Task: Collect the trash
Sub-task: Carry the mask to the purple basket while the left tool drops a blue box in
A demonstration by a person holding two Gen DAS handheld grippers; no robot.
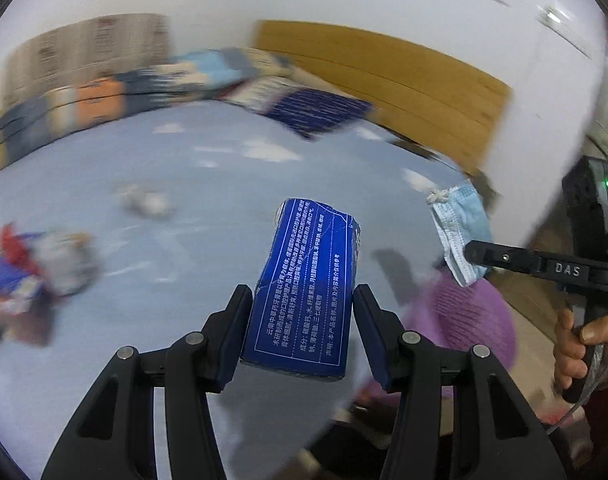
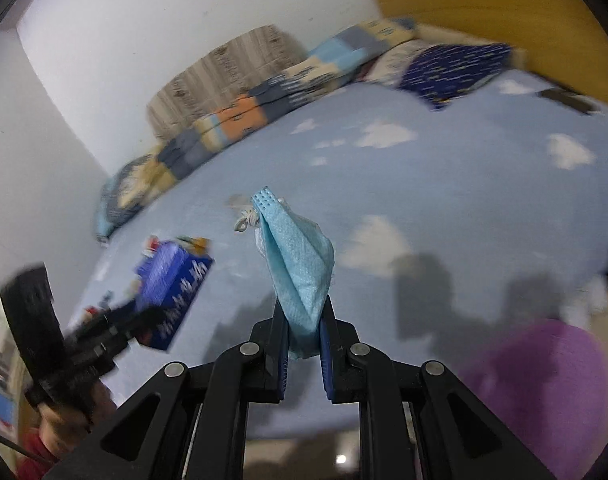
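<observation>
My left gripper (image 1: pixel 303 294) is shut on a blue cardboard box (image 1: pixel 306 280) printed with white text, held above the bed. The same blue box (image 2: pixel 172 284) shows at the left of the right wrist view, in the left gripper (image 2: pixel 144 316). A crumpled light-blue face mask (image 2: pixel 300 264) stands up between the pads of my right gripper (image 2: pixel 304 320), which is shut on it. In the left wrist view that face mask (image 1: pixel 460 232) hangs from the right gripper (image 1: pixel 470 251), held by a hand (image 1: pixel 576 344). More trash lies on the sheet: a colourful pile (image 1: pixel 28 280) and a pale crumpled piece (image 1: pixel 146 202).
The bed has a light-blue cloud-print sheet (image 2: pixel 444 184), a patchwork quilt (image 2: pixel 232 124) and pillows along the wall, and a wooden headboard (image 1: pixel 404 84). A purple round object (image 2: pixel 540 384) sits at the bed's near edge, with floor (image 1: pixel 532 328) beside it.
</observation>
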